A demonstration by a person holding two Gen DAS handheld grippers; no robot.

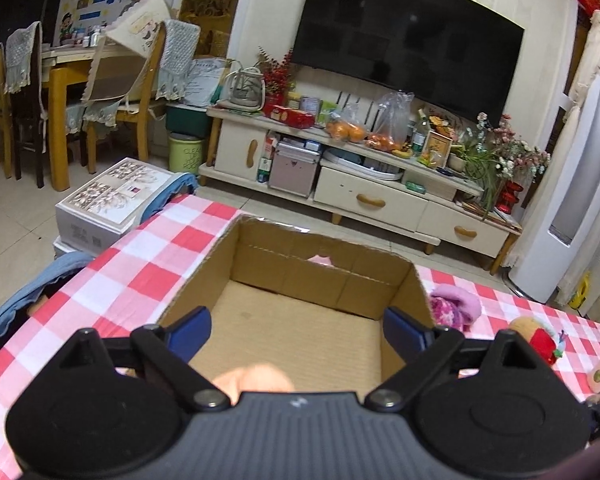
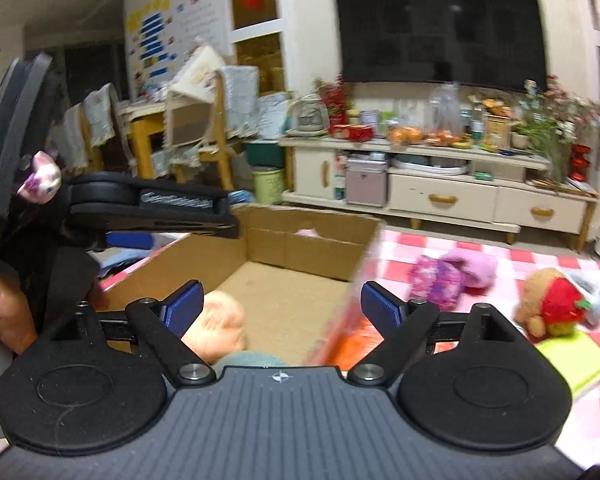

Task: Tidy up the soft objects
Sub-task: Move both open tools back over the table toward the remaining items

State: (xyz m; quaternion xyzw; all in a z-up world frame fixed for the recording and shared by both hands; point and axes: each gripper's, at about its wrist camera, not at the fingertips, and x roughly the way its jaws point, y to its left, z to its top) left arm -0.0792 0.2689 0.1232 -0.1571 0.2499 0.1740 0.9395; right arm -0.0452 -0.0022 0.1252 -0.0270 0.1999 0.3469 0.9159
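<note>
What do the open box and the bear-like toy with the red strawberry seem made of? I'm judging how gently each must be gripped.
The box looks like plain corrugated cardboard: matte brown, ribbed floor, rough torn top edges. The bear-like toy seems plush fabric, fuzzy tan and red pile with soft rounded shapes, though motion blur hides any stitching.

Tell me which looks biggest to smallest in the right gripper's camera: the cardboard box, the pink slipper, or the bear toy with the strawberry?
1. cardboard box, clearly the biggest.
2 and 3. pink slipper and bear toy look about alike; blur and the bear being nearer make ranking them unsure.
</note>
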